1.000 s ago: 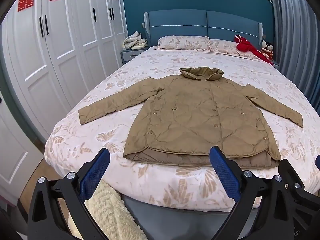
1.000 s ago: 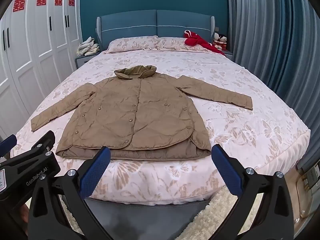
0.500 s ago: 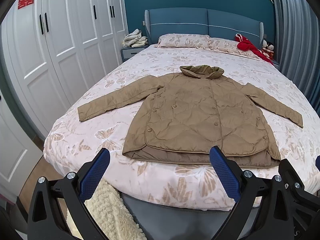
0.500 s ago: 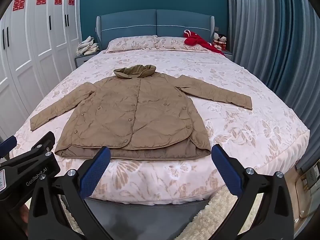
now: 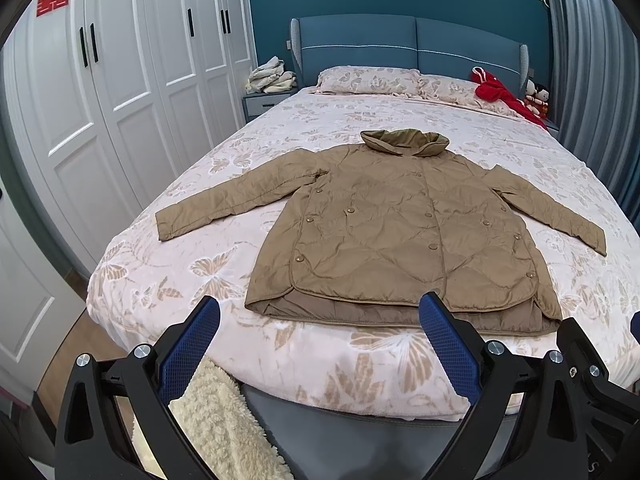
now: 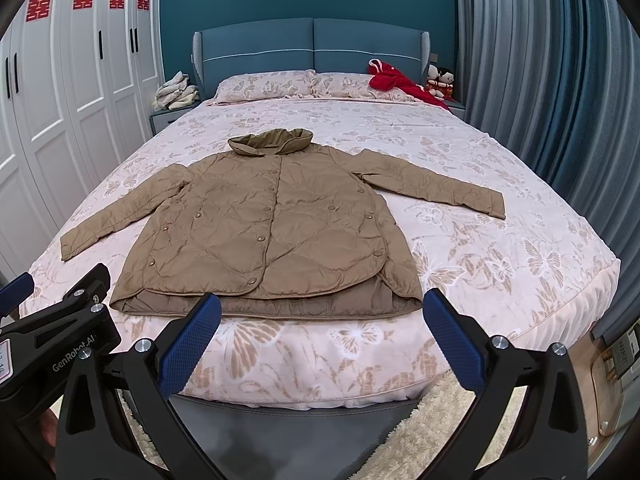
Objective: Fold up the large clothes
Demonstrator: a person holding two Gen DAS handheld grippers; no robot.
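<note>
On bed (image 5: 168, 280): brown jacket (image 5: 400, 232) spread flat | left tool (image 5: 320, 308) released | right tool (image 6: 320, 308) released

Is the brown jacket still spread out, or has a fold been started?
Spread, unfolded. The brown jacket lies flat, front up, on the bed, both sleeves out sideways, hem near the foot edge. Neither gripper touches it.

Bright, even room light with only soft shadows. Both views are sharp, strongly bowed by the fisheye, with black vignette in the corners.
</note>
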